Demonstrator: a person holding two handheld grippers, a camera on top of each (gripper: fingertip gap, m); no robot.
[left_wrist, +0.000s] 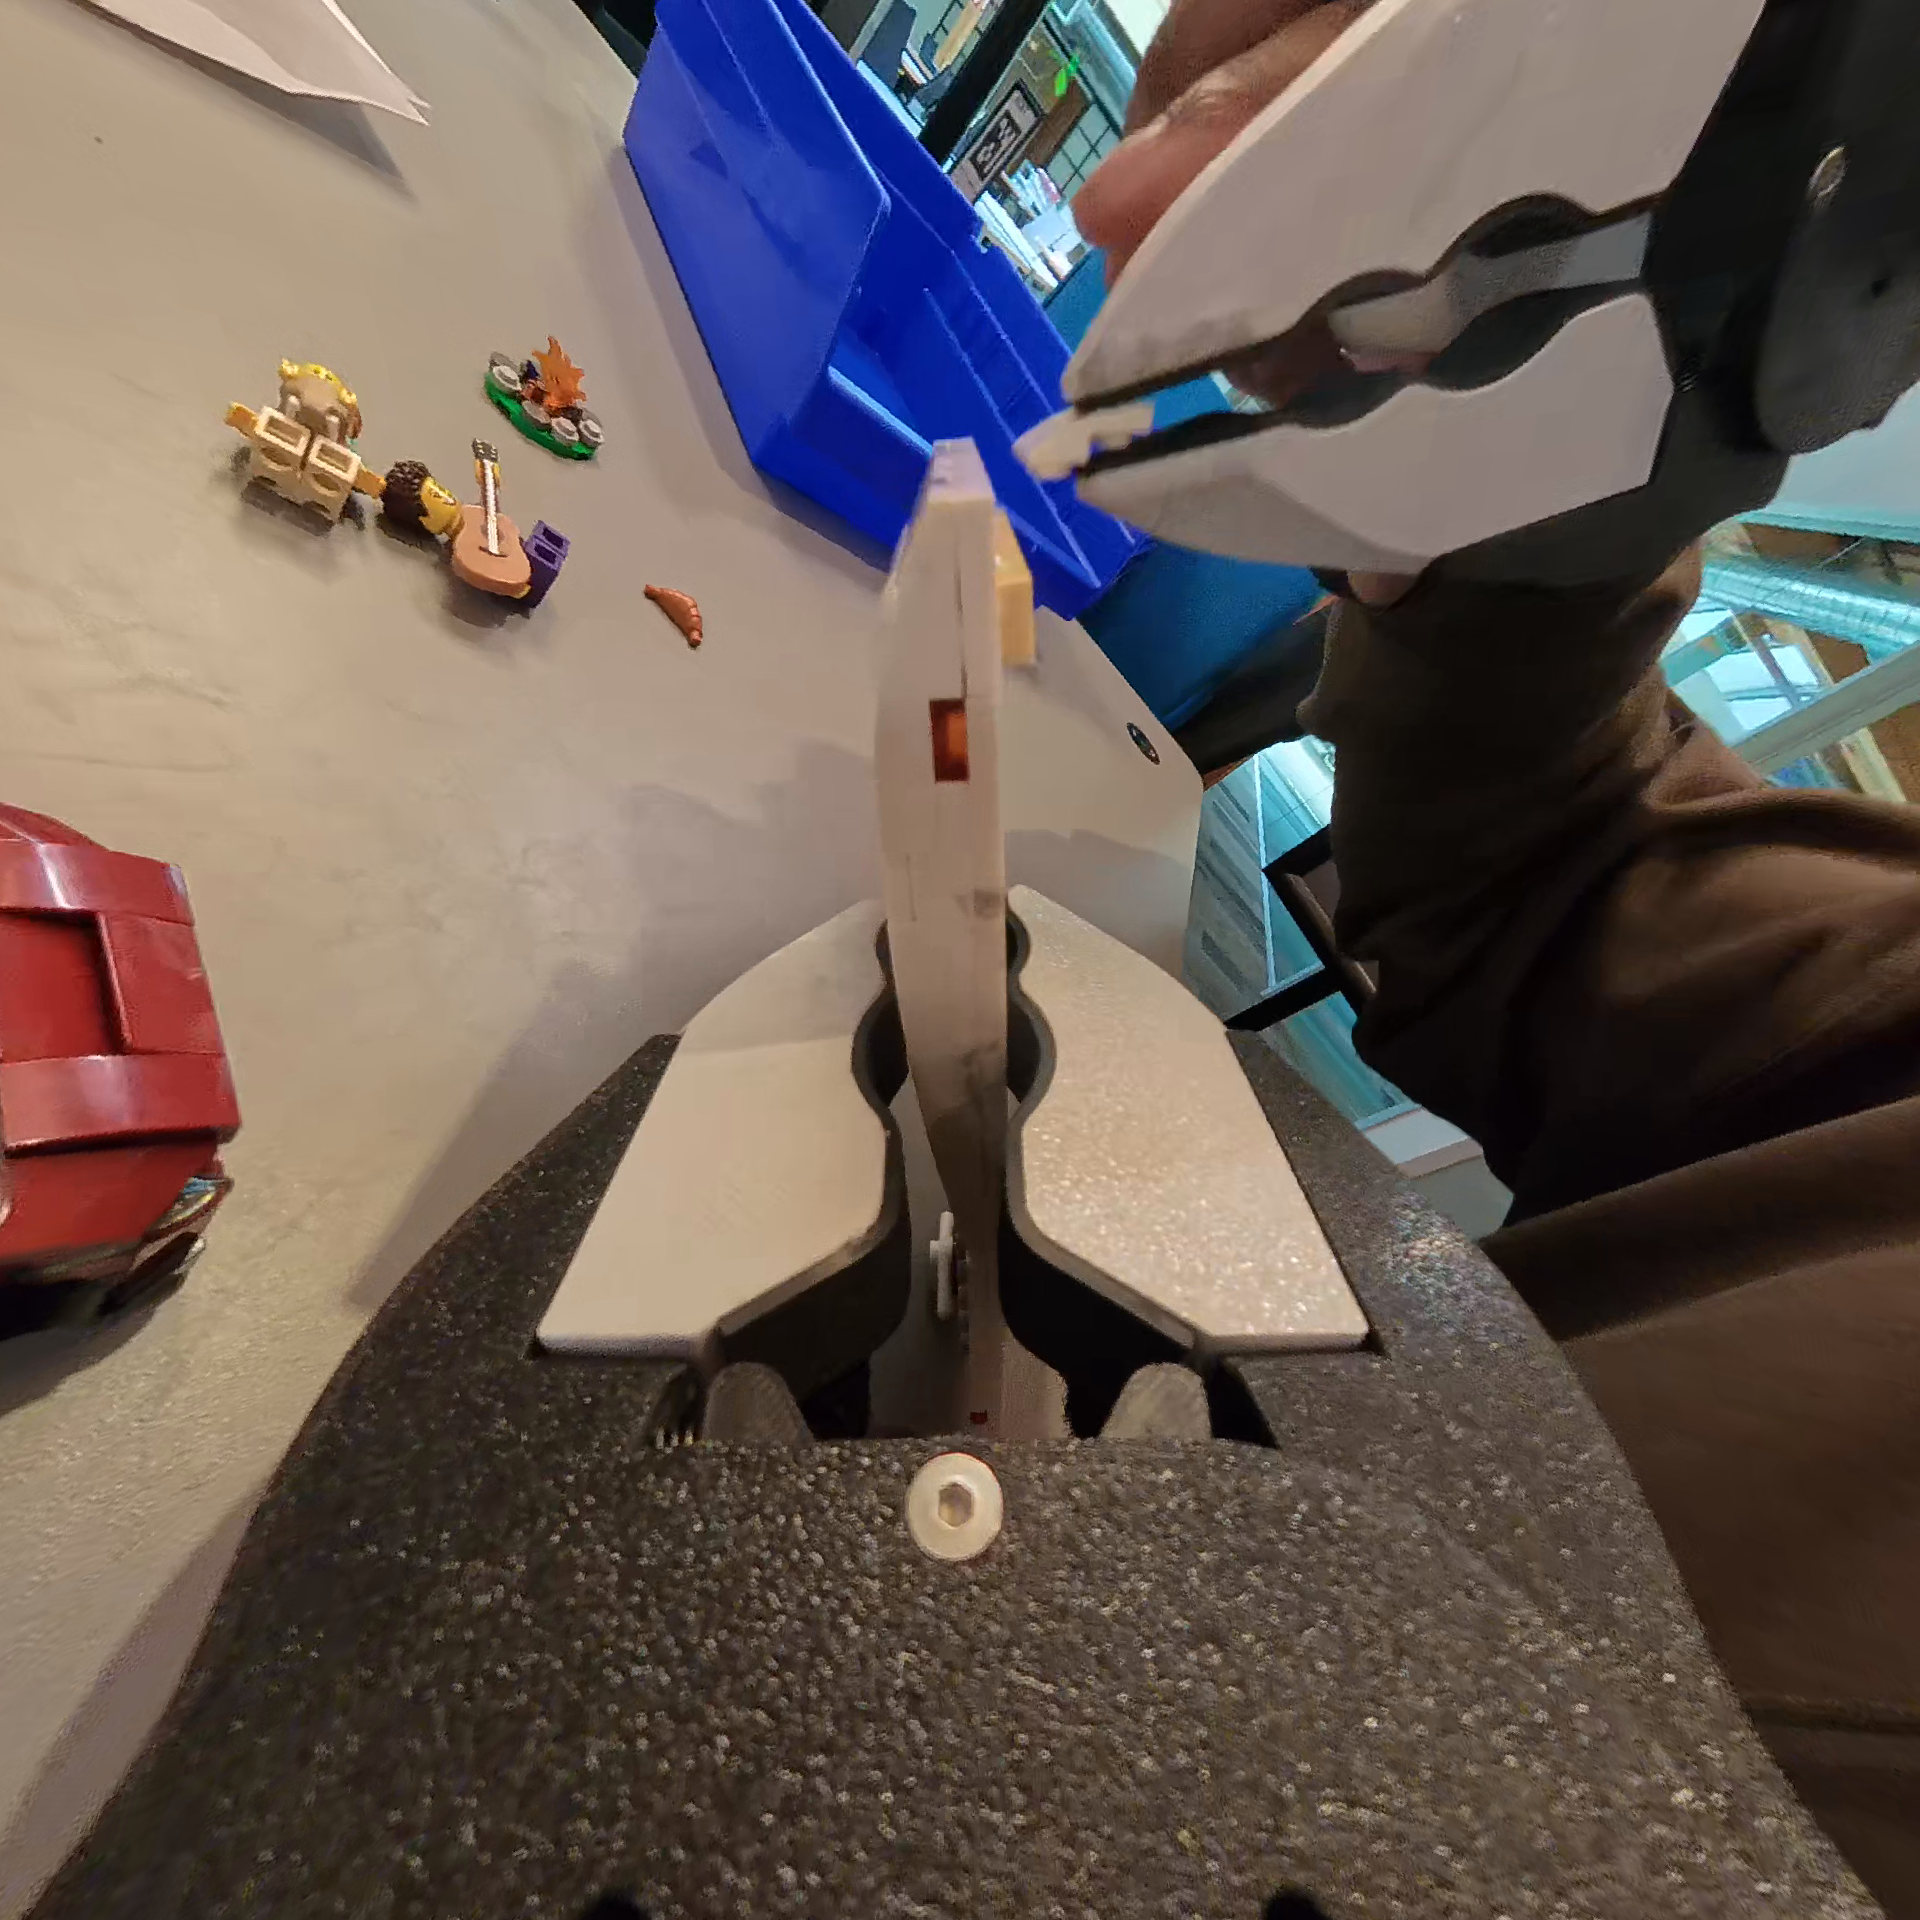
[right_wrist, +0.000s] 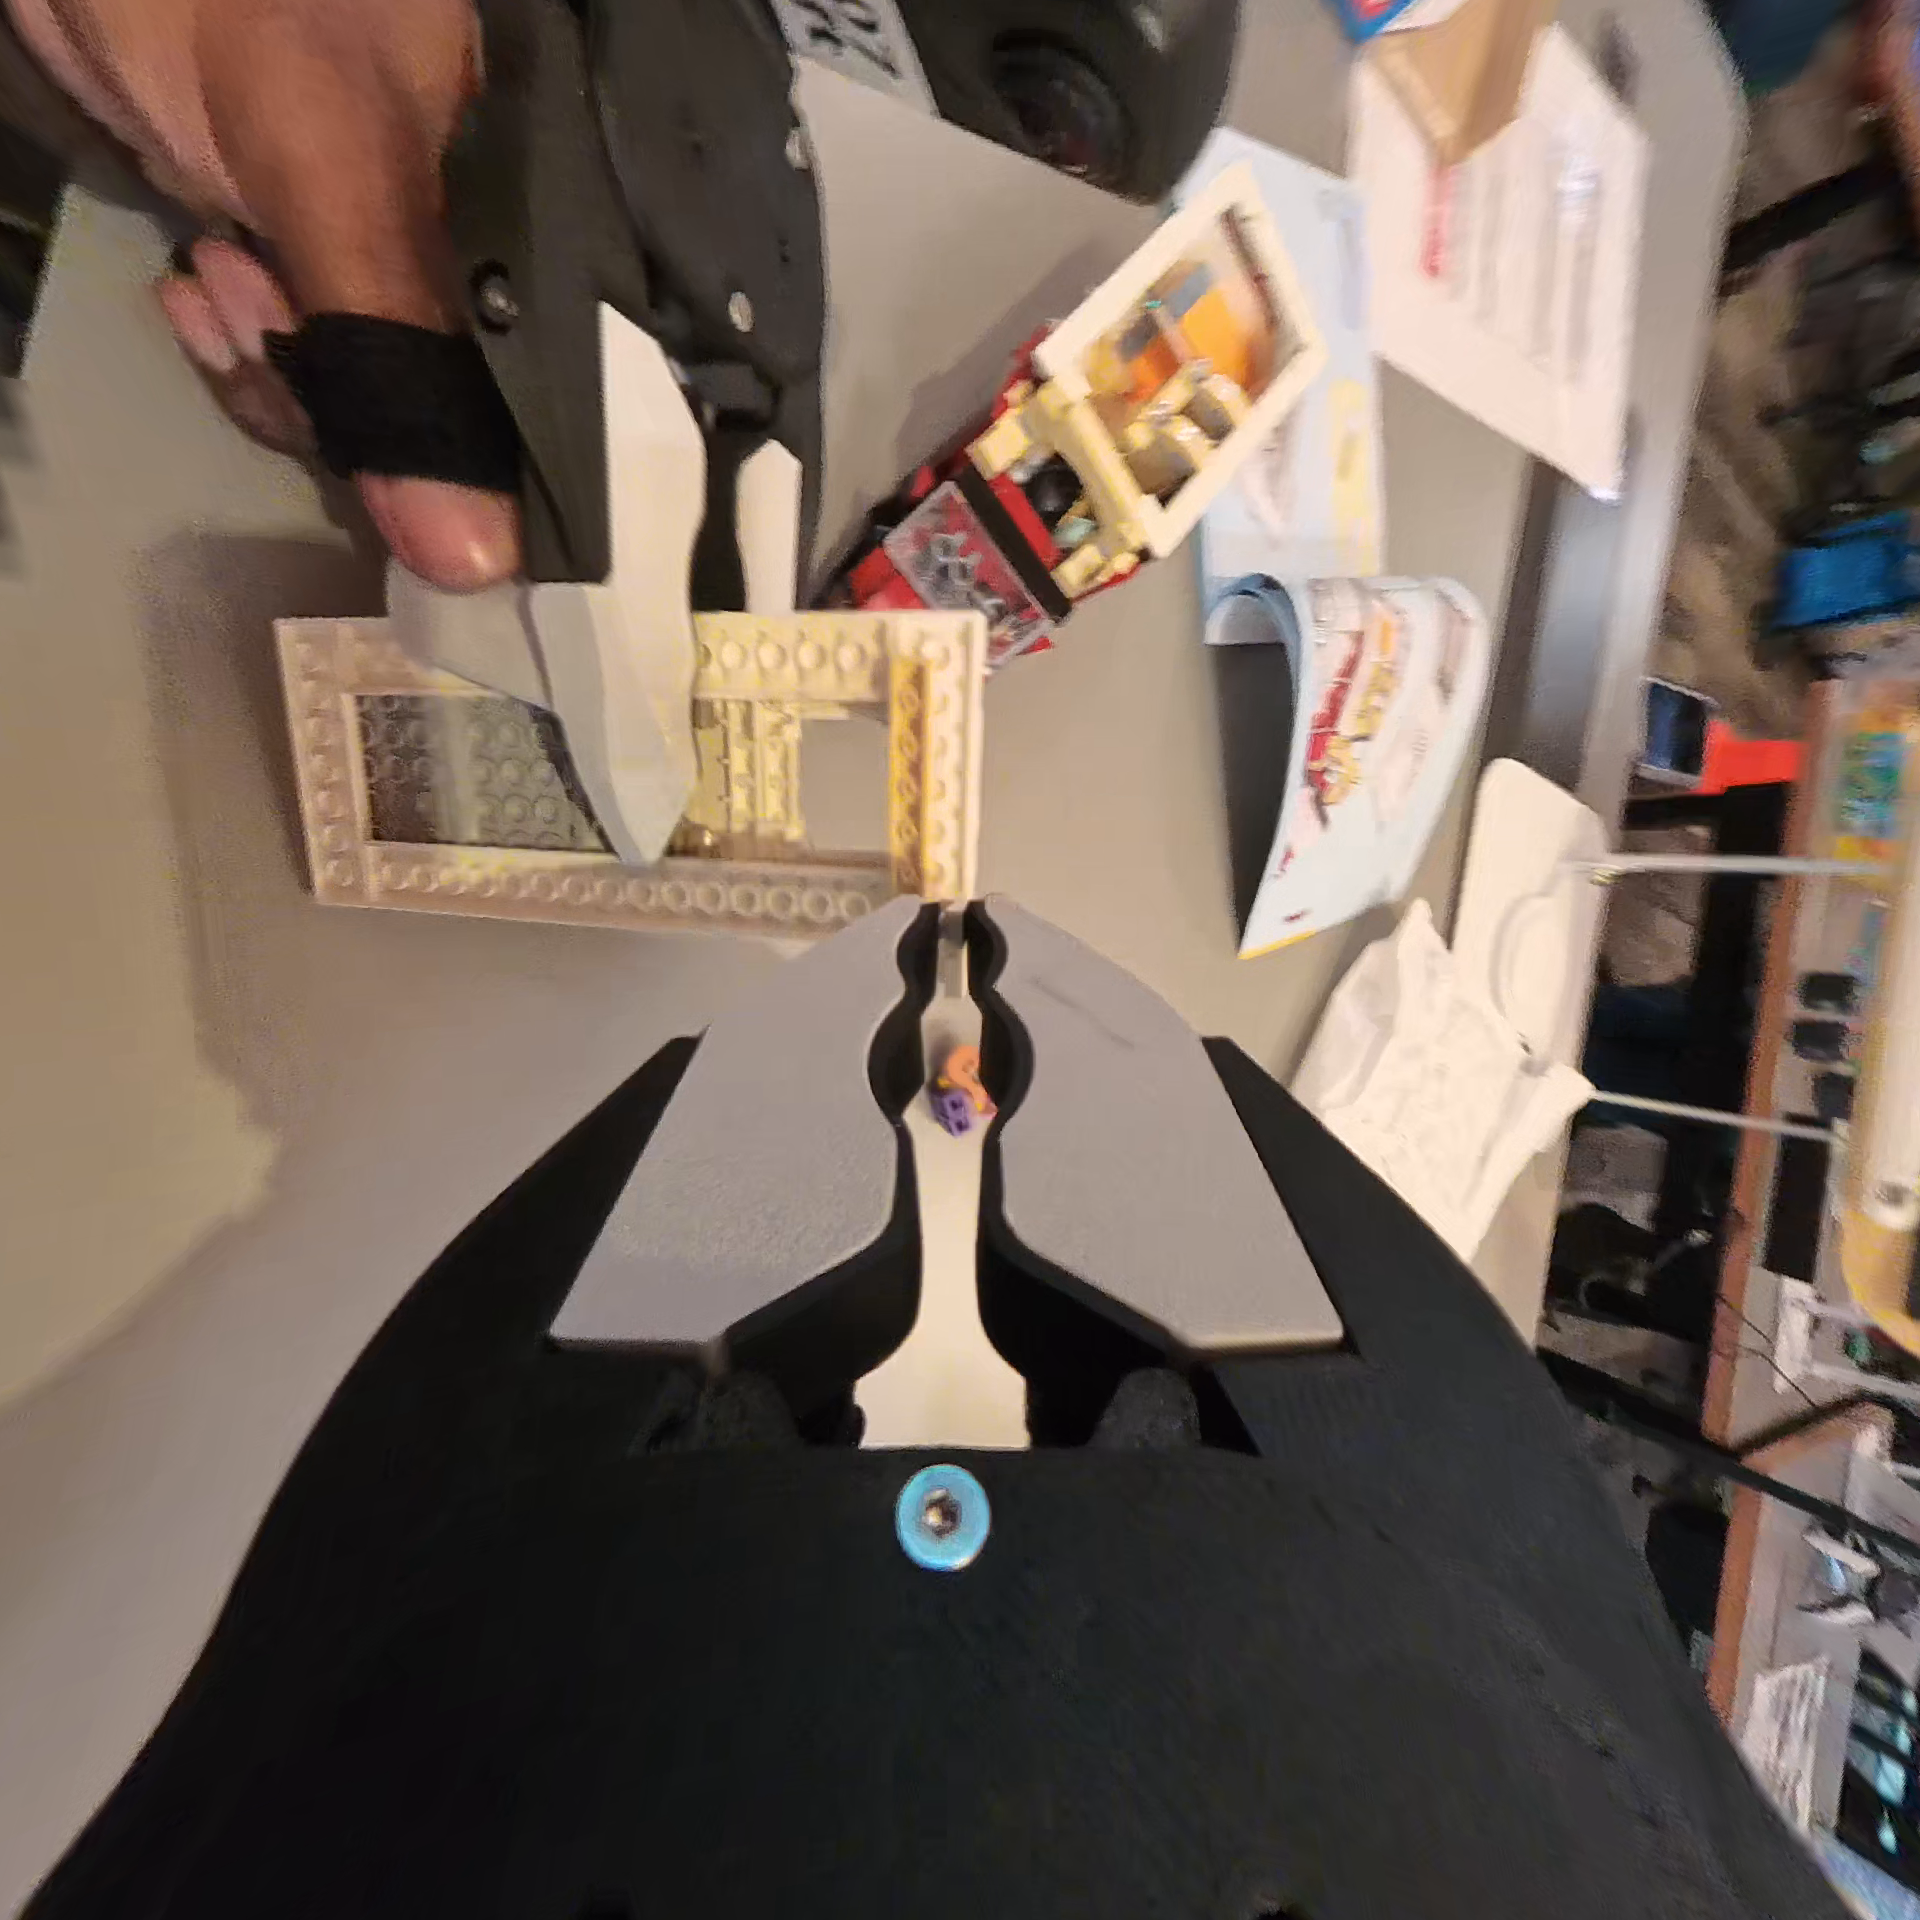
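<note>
My left gripper (left_wrist: 948, 916) is shut on a white brick-built frame (left_wrist: 940, 644), which stands edge-on between its pads. In the right wrist view the frame (right_wrist: 623, 894) shows its studded border and open windows, and the left gripper's fingers (right_wrist: 644, 748) clamp it from above. My right gripper (right_wrist: 948, 914) is shut on a small white plate piece (right_wrist: 951, 951) at its tips, right against the frame's corner. In the left wrist view the right gripper (left_wrist: 1075, 436) holds that small white piece (left_wrist: 1081, 434) just beside the frame's top end.
On the grey table lie a blue bin (left_wrist: 831, 260), a dark red brick vehicle (left_wrist: 94, 1039), a minifigure with a guitar (left_wrist: 488, 520), a campfire build (left_wrist: 545, 405) and a small brown piece (left_wrist: 675, 613). A red and cream brick build (right_wrist: 1122, 416), booklets (right_wrist: 1351, 748) and plastic bags (right_wrist: 1434, 1060) lie to the right. My hands' fingertips stand some 7 cm from each other.
</note>
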